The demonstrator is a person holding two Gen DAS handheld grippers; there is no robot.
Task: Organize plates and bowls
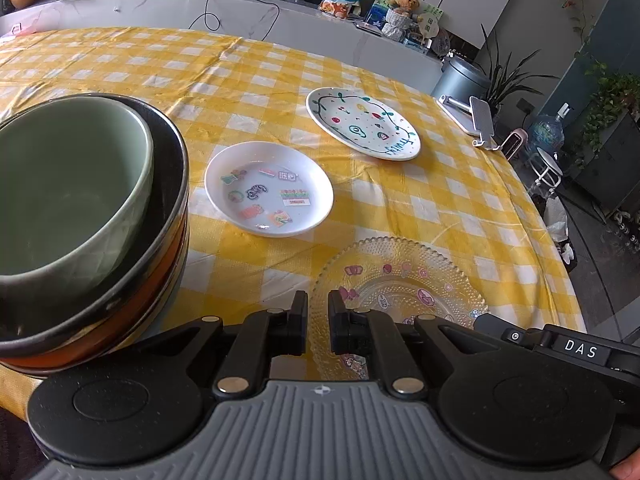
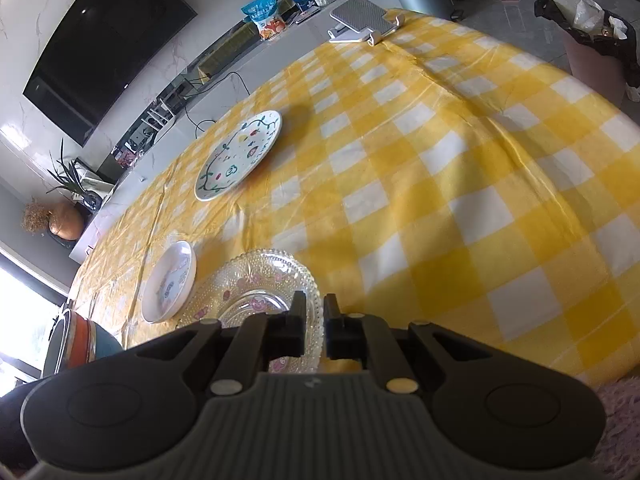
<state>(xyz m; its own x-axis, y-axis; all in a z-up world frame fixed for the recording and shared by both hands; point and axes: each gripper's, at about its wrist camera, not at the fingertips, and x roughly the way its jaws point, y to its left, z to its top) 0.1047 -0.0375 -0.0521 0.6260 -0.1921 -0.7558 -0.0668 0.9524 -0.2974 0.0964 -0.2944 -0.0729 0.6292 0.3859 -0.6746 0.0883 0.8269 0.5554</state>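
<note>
A clear beaded glass plate (image 1: 400, 276) (image 2: 256, 276) with pink stickers lies on the yellow checked tablecloth (image 2: 460, 200), close in front of both grippers. My left gripper (image 1: 318, 308) is shut over its left rim, nothing visibly clamped. My right gripper (image 2: 314, 312) is shut at its right rim; the rim shows in the narrow gap, and whether the pads press on it is unclear. Beyond lie a white sticker plate (image 1: 268, 188) (image 2: 170, 280) and a painted plate (image 1: 362, 122) (image 2: 238, 154). At the left a green bowl (image 1: 60, 184) sits nested in a dark bowl (image 1: 168, 168) atop a stack (image 2: 76, 340).
A phone stand (image 1: 476, 120) (image 2: 362, 20) sits at the table's far right corner. The table's edge curves away on the right, with a grey bin (image 1: 460, 76) and a stool on the floor beyond. A counter with clutter runs behind the table.
</note>
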